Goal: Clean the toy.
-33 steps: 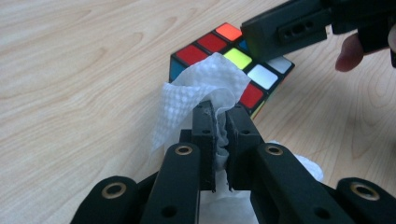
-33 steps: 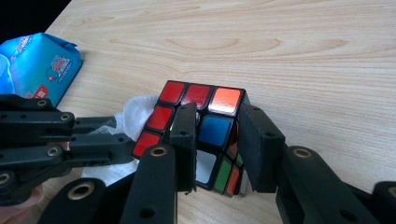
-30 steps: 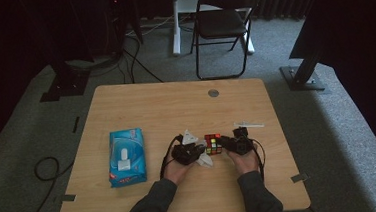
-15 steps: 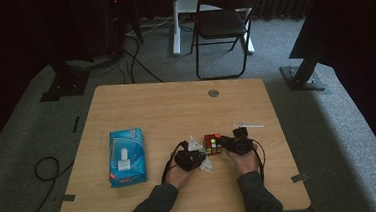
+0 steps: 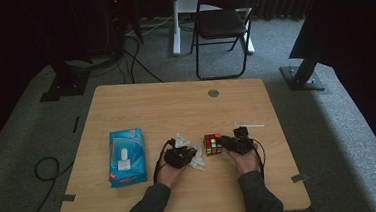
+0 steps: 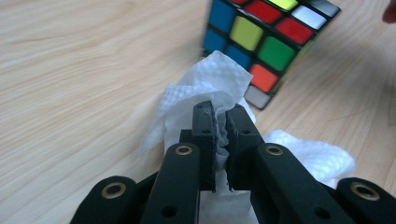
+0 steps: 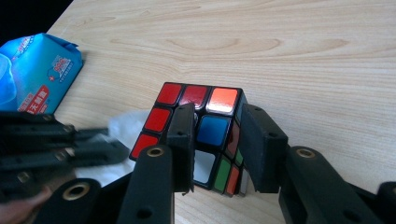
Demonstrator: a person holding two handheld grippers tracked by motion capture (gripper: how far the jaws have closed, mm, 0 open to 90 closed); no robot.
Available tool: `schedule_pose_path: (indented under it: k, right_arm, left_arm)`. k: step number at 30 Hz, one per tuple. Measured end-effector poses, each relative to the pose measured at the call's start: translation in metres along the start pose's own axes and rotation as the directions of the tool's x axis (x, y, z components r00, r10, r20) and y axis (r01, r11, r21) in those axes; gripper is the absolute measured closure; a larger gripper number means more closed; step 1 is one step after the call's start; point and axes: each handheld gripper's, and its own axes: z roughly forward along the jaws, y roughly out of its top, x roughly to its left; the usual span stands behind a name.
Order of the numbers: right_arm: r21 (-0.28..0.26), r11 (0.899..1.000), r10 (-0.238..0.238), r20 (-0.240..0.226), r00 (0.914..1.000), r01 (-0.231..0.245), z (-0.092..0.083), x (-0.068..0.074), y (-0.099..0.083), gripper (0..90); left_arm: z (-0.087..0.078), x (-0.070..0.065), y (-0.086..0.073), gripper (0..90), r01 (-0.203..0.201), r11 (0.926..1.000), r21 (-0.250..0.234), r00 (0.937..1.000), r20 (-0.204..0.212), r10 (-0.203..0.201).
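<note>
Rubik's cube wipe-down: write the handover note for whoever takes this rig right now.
Left claw: shut on the white wipe, close beside the cube.
Right claw: jaws astride the cube's corner, just been opening; grip uncertain.
Cube tilted on the table; blue wipe pack lies to the left.
Done: wipe pulled, cube in hand.
Left: wipe the cube faces, probably turning it.

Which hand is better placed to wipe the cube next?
Left. Its tongs are shut on the white wipe, right beside the cube. The right tongs straddle the cube's corner, steadying it on the table.
</note>
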Motion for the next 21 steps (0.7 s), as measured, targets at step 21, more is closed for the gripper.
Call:
schedule_pose_path:
  k: [21]
  right_arm:
    - [-0.114, 0.993, 0.030, 0.110, 0.9934, -0.017, -0.031, -0.021, 0.009, 54.5]
  left_arm:
    - [-0.027, 0.022, -0.007, 84.2, 0.063, 0.9961, -0.062, 0.9967, -0.047, -0.066]
